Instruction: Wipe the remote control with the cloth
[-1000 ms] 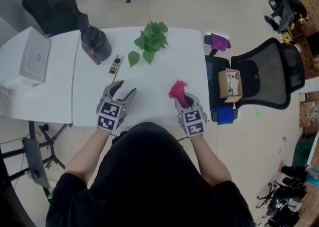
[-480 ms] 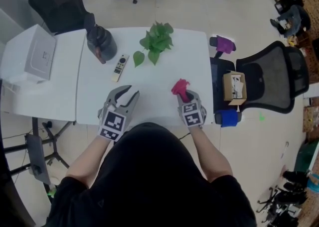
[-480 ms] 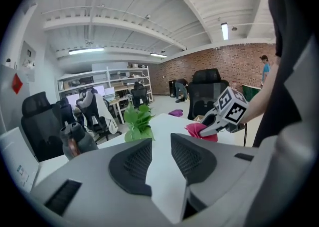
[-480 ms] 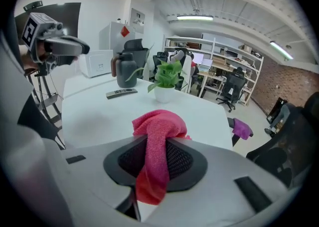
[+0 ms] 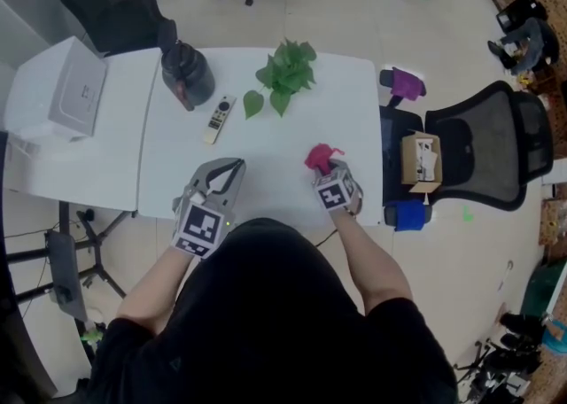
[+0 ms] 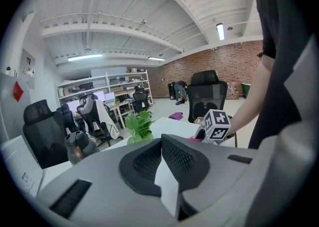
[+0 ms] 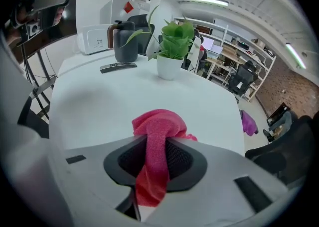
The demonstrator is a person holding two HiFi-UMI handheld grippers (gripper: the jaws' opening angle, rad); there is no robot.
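Note:
The remote control [image 5: 217, 119] [image 7: 118, 66] is a slim pale stick lying on the white table [image 5: 266, 163], between the dark kettle and the plant. My left gripper [image 5: 232, 167] hovers over the table's near left part, well short of the remote, its jaws shut with nothing between them [image 6: 160, 147]. My right gripper [image 5: 330, 166] is shut on the pink cloth [image 5: 317, 158] [image 7: 155, 146], which bunches out past the jaw tips and hangs down between them over the table's near right part.
A dark kettle [image 5: 184, 74] and a potted green plant [image 5: 285, 70] stand at the table's far side. A white box [image 5: 75, 92] rests on the adjoining table at left. A black office chair [image 5: 483, 141] with a cardboard box stands to the right.
My left gripper's jaws have closed from wide open to shut, with nothing taken. The right gripper keeps hold of the pink cloth and has tilted slightly.

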